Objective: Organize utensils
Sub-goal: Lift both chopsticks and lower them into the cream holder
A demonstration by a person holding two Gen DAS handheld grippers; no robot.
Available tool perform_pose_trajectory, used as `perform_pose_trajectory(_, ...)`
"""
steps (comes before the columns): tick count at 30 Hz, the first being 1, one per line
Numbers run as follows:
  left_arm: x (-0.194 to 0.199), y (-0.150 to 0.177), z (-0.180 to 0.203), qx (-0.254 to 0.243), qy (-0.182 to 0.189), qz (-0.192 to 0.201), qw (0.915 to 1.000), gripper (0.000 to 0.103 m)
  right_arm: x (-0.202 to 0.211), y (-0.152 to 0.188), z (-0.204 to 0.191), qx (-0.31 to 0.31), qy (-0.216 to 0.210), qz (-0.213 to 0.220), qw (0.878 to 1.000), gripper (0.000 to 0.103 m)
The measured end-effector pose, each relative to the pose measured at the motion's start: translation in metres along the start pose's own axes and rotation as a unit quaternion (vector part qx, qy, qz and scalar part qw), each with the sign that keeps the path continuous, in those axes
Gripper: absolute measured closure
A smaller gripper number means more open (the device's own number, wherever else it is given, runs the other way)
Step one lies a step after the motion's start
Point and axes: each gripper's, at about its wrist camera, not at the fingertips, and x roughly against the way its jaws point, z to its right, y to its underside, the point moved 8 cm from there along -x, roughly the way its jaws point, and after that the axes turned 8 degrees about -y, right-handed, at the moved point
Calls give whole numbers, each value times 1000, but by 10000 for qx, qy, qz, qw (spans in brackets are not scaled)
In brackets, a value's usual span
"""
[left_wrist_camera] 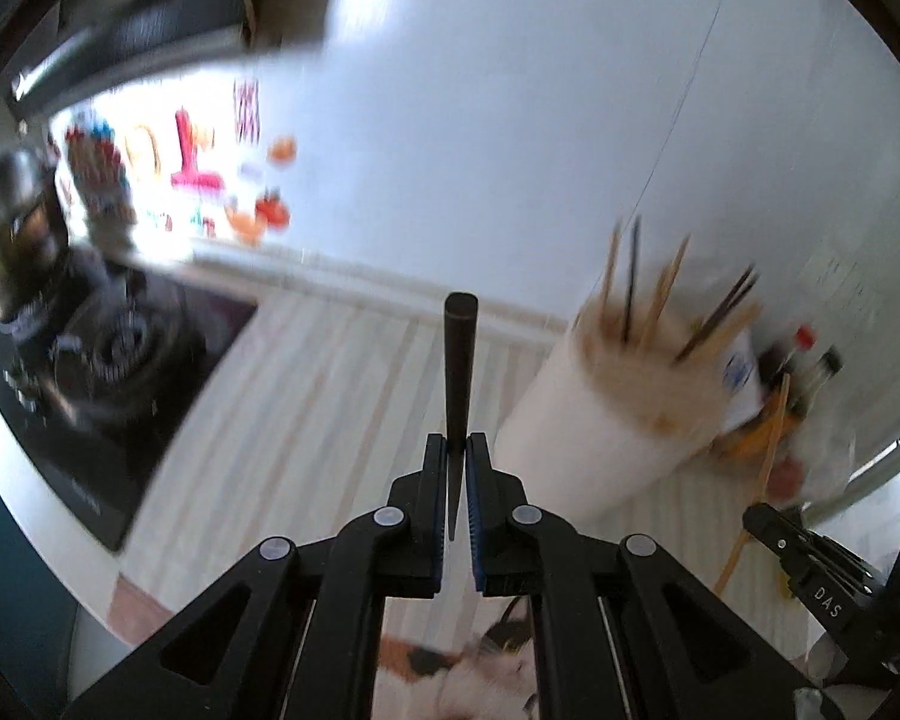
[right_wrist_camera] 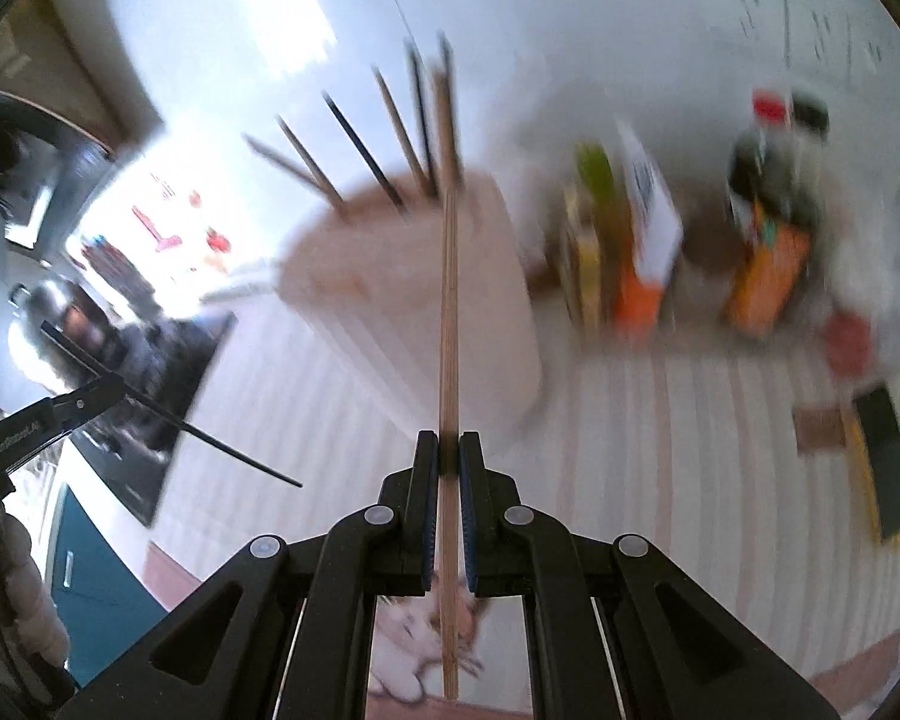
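Left hand-held gripper (left_wrist_camera: pixel 457 450) clamps dark chopstick (left_wrist_camera: pixel 459 360); right hand-held gripper (right_wrist_camera: pixel 448 450) clamps bamboo chopstick (right_wrist_camera: pixel 448 330). White holder (right_wrist_camera: pixel 414 288) ahead of both, above desk (right_wrist_camera: pixel 660 420). Advice: align tips over opening, lower straight, release late.

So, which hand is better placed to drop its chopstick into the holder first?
Probably the right. Its tongs hold the light chopstick lined up with the holder straight ahead. The left tongs hold the dark chopstick, with the holder off to their right.
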Motion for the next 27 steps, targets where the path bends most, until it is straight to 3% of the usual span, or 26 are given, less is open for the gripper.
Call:
perform_pose_trajectory(9,73,-89,18,-3,230,1036,9944,99,45,-106,-44,349,-206,1093,9932,96)
perform_pose_trajectory(16,97,-126,36,-65,439,1407,9891,99,49,-172,-50,322,-116,1680,9852,96)
perform_pose_trajectory(22,76,-137,67,-290,610,1273,9896,99,46,-203,-36,182,-35,2135,9768,96)
perform_pose_trajectory(27,41,-132,90,-500,746,845,9924,99,30,-219,-26,195,-11,2268,9737,96)
